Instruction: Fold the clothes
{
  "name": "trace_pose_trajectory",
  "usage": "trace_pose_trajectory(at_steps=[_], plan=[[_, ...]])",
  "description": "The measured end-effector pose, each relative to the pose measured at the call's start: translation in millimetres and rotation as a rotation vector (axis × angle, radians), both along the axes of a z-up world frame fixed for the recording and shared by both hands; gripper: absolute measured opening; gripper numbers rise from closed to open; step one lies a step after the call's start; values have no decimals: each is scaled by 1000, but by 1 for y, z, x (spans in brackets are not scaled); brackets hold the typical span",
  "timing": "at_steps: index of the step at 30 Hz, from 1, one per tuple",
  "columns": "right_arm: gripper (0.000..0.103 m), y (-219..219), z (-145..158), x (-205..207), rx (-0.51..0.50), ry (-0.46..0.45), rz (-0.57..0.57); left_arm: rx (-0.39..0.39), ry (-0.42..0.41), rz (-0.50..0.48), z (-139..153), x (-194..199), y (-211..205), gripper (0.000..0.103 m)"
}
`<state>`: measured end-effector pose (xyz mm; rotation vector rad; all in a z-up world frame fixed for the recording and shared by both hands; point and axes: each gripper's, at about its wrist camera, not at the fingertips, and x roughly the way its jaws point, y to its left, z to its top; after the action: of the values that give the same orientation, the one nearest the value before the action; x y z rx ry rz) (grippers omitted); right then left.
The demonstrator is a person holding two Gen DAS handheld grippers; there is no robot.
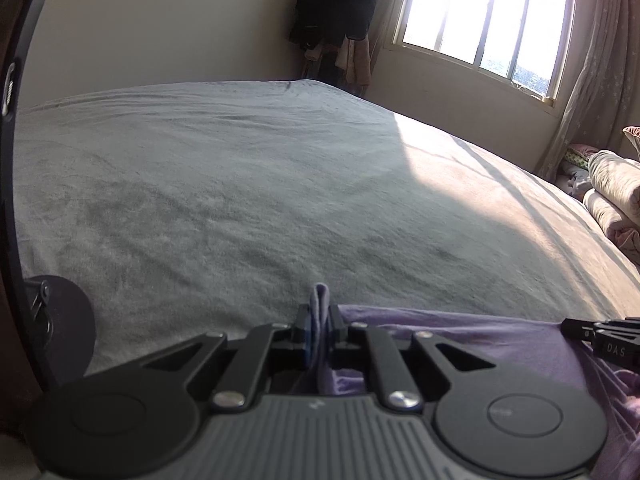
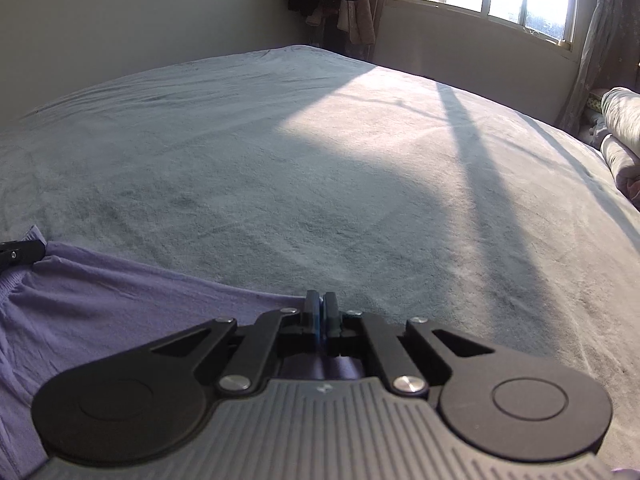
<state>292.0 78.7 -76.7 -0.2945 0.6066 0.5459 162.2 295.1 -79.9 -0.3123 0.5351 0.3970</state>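
A purple garment (image 1: 460,336) is stretched between my two grippers above the near edge of a grey bed (image 1: 248,200). My left gripper (image 1: 319,320) is shut on a fold of the purple cloth, which sticks up between the pads. The right gripper's tip (image 1: 600,338) shows at the right edge of that view. In the right wrist view my right gripper (image 2: 320,316) is shut on the garment (image 2: 120,304) at its edge; cloth spreads to the left toward the left gripper's tip (image 2: 20,254).
The bed's grey blanket (image 2: 320,160) fills both views, with a sunlit patch on the far right. Rolled bedding (image 1: 612,192) lies at the right side. Dark clothes (image 1: 332,8) hang in the far corner beside a window (image 1: 484,16). A phone mount (image 1: 16,120) stands at the left.
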Motion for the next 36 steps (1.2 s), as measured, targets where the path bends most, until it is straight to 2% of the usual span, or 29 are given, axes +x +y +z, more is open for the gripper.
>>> trace_pose_trajectory(at_steps=[4,6,7,8,9,11,13,14,16,21,25,31,36], plan=[[3,9,-10,-9,-62,-74,-1,24,14,-7,0,2,-3,9],[4,13,-10,-12,-88,-96,0,25,11,-13,2,1,-4,14],[5,14,-9,-12,-101,-103,2,25,9,-17,4,1,-5,23],[10,15,-8,-13,-113,-110,3,25,8,-20,5,1,-6,37],[12,16,-7,-13,-120,-113,0,25,6,-24,7,1,-7,43],[13,15,-1,-12,-105,-98,-10,26,3,-31,10,0,-9,66],[19,13,5,-11,-76,-78,-28,26,-1,-37,13,0,-11,75],[34,11,8,-12,-62,-71,-37,26,-2,-41,15,0,-12,76],[54,5,13,-17,-44,-70,-45,26,-6,-48,18,-1,-14,79],[54,-9,25,-37,-89,-65,-71,9,-1,-46,27,-3,-19,86],[63,-31,42,-57,-81,-50,-113,-34,25,-42,35,-10,-25,90],[66,-68,64,-92,-83,0,-179,-47,87,-44,51,-26,-38,92],[71,-107,77,-131,-60,17,-212,-52,35,-83,75,-42,-49,93]])
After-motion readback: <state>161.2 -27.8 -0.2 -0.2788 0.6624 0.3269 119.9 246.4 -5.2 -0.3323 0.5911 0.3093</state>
